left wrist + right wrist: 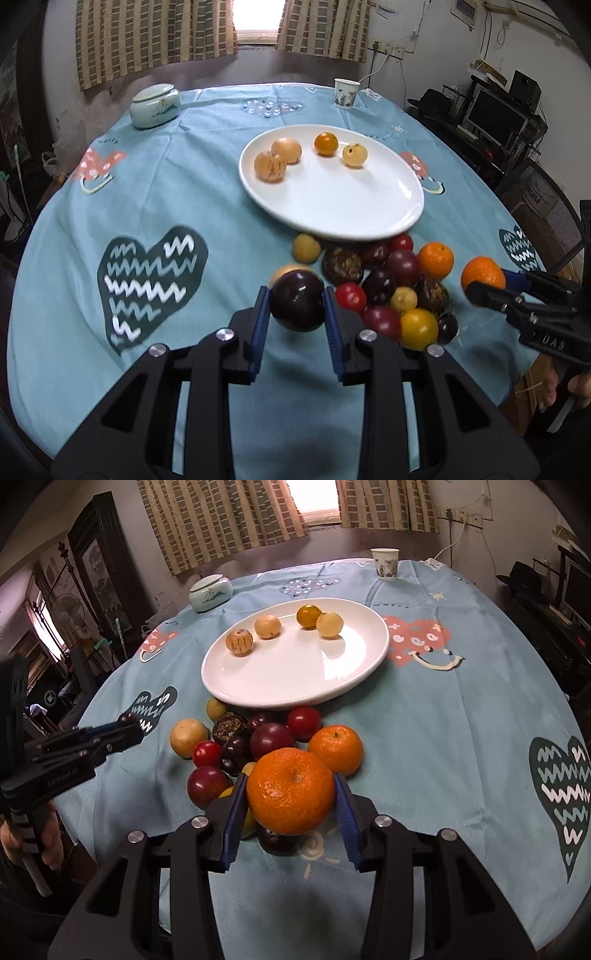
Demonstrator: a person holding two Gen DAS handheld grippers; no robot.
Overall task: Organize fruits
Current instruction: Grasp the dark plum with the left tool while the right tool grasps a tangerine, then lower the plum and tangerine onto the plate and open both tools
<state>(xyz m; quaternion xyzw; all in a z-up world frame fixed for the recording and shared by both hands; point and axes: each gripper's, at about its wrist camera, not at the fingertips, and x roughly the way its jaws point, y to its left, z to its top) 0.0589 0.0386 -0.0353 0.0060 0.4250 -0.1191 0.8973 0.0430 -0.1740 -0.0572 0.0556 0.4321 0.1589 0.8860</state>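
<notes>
My left gripper (296, 306) is shut on a dark purple plum (297, 301), held above the cloth left of the fruit pile (391, 291). My right gripper (290, 801) is shut on a large orange mandarin (290, 791), held above the near side of the pile (255, 746). A white plate (332, 206) beyond the pile holds several pale and yellow fruits (286, 149); it also shows in the right wrist view (288, 679). A second mandarin (335, 749) lies in the pile. In the left wrist view the right gripper (484, 286) shows at the right with its mandarin (482, 273).
A round table with a light blue patterned cloth (147, 177). A lidded ceramic jar (155, 105) stands far left, a paper cup (346, 93) at the far edge. Shelves with a monitor (495, 114) stand beyond the table at right.
</notes>
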